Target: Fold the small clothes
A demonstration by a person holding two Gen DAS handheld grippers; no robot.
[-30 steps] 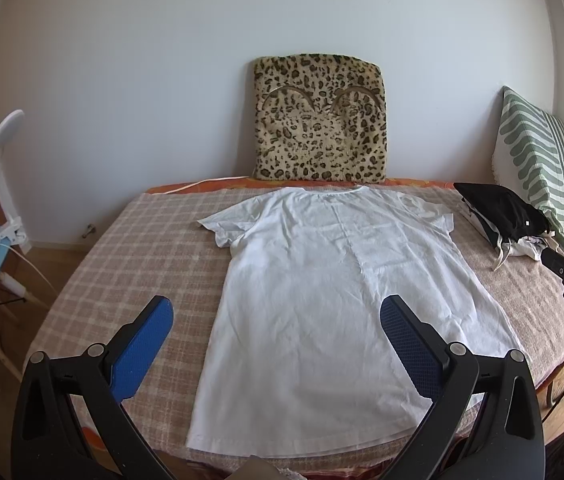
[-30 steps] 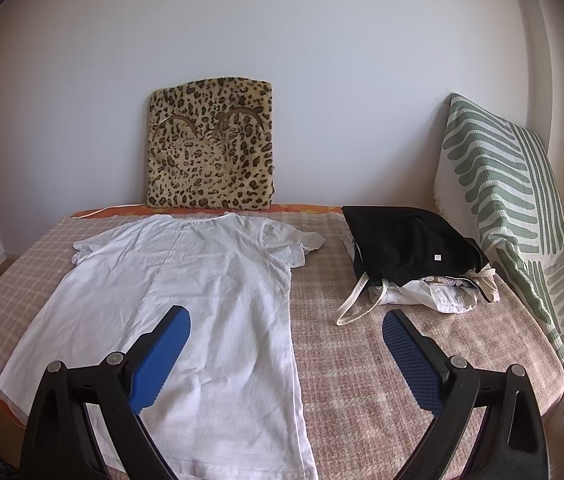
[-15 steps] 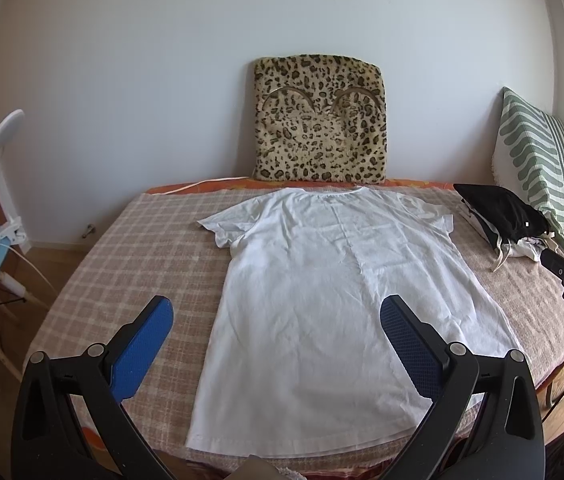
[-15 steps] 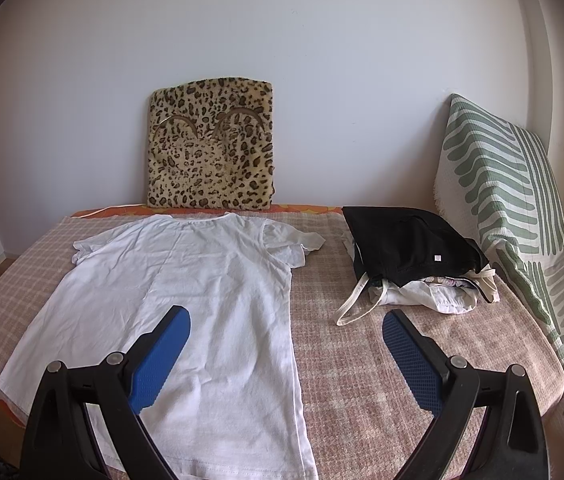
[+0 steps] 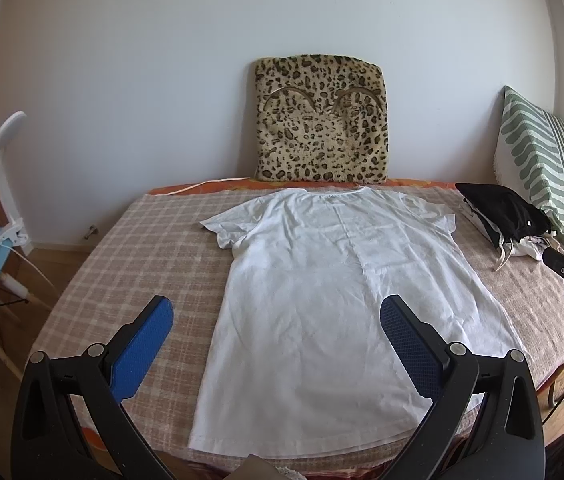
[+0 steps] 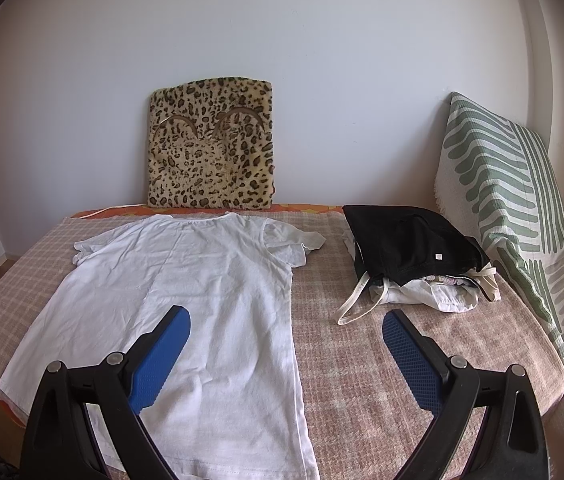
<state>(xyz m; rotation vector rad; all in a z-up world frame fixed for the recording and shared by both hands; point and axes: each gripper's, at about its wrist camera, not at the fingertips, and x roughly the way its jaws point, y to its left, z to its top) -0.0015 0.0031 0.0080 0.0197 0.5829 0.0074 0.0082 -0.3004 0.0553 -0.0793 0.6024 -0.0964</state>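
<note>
A white T-shirt (image 5: 334, 300) lies spread flat on the checked cover of a bed (image 5: 141, 248), collar toward the wall and hem at the near edge. The left tool (image 5: 275, 320) hangs above the shirt's lower half with its blue fingers spread wide, gripping nothing. The right tool (image 6: 286, 326) is likewise wide open and empty, over the shirt's right side edge. To the right of the shirt, well apart from both tools, sits a pile of clothes (image 6: 414, 256) with a black piece on top. A leopard-print cushion (image 5: 320, 120) leans on the wall beyond the collar, and a green-striped cushion (image 6: 502, 200) stands at the right.
</note>
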